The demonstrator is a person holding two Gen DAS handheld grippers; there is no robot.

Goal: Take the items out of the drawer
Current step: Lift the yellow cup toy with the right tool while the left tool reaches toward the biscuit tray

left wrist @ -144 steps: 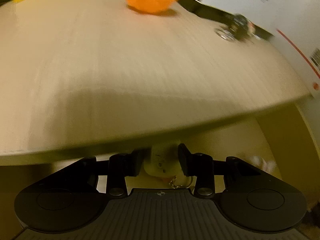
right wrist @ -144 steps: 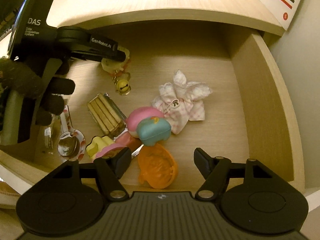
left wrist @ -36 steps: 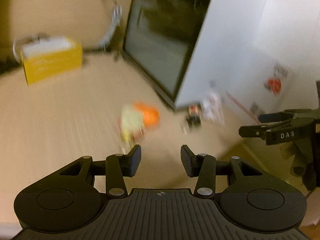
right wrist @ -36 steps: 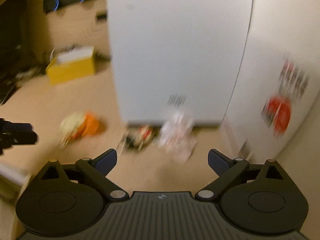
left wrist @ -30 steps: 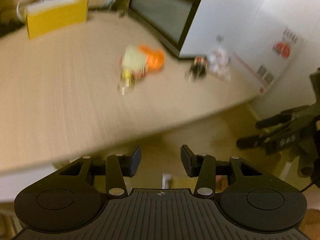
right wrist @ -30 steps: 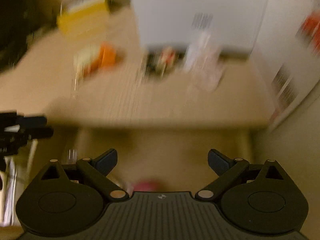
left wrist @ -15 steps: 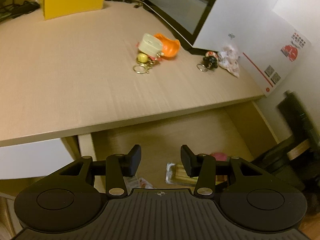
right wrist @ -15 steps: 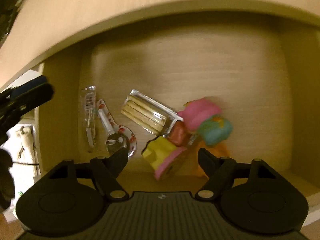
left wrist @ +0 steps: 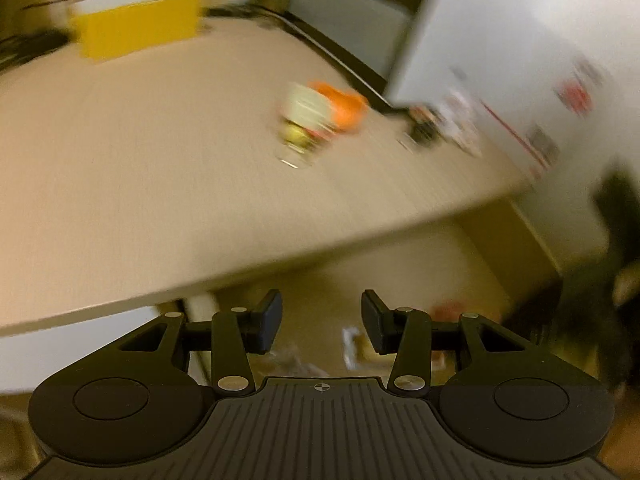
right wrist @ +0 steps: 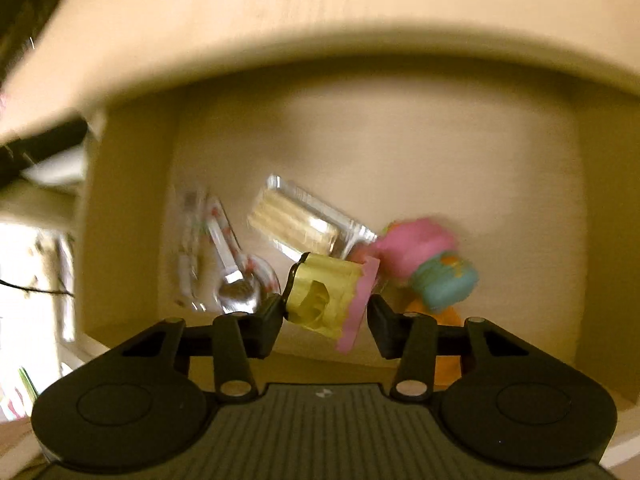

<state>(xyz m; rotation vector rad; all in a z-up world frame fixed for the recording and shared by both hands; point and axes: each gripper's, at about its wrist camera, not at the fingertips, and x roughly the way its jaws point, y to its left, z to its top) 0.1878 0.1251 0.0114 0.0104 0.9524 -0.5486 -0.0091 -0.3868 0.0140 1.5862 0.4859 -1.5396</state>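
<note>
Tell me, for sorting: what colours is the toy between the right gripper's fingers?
Yellow toy with pink edge; right wrist view.

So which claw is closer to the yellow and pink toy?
The right claw: the yellow and pink toy sits between its closing jaws. The left claw hangs open above the drawer edge, well away.

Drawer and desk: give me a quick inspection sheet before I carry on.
Surface: wooden desk top; drawer open below.
Job's things: yellow-and-pink toy, wafer pack, wrapped spoon, pink and blue toys.
Clutter: yellow box, orange piece, blurred trinkets.
Grippers: right gripper closing around the yellow-and-pink toy; left gripper open, empty.
Cables: dark blurred cords behind the box.
Surroundings: white panel.
</note>
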